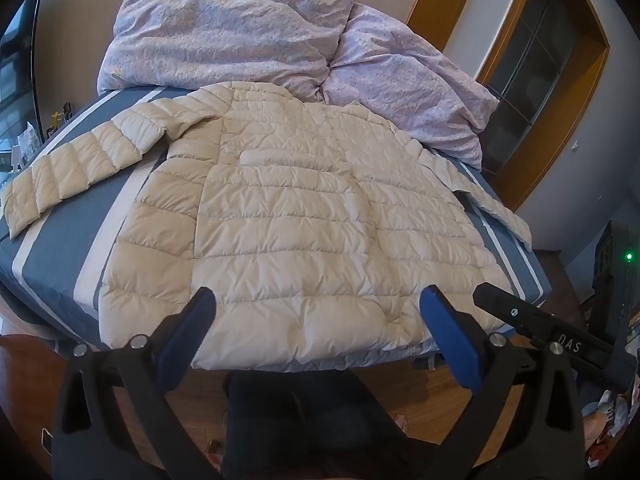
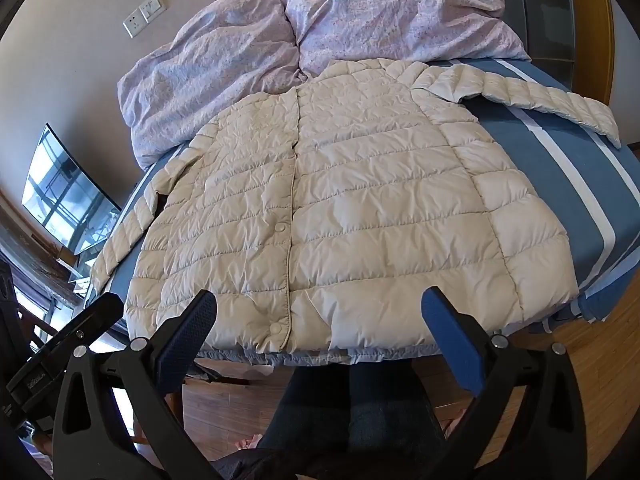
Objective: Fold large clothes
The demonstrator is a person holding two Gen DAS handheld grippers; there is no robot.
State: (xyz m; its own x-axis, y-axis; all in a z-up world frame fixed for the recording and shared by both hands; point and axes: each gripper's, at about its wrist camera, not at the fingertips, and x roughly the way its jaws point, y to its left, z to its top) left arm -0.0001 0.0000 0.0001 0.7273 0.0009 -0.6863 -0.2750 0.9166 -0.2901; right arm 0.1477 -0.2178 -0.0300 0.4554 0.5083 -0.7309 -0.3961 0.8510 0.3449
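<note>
The bed (image 1: 52, 240), one, with a blue and white striped sheet, bore everything else. One duvet (image 1: 224, 36) lay heaped at its far end, its folds touching the collar of the jacket (image 1: 304, 220). The jacket, one, cream and quilted, lay flat and face up, its front closed, hem at the near edge and both sleeves spread out: the left sleeve (image 1: 68, 172) rested fully on the sheet, while the right sleeve (image 1: 492, 204) ran to the bed's side edge. That was the likeliest trouble: the slick padded shell could slide, and a tug on the body might have dragged that sleeve, or the hem, over the edge. The puffy filling would probably have sprung a fold back open unless pressed down, and a pinch too shallow could have slipped off the smooth fabric. Folding toward the collar risked catching the duvet. The two grippers, the left gripper (image 1: 318, 300) and the right gripper (image 2: 320, 300), hung above the hem with jaws wide apart, holding nothing.
</note>
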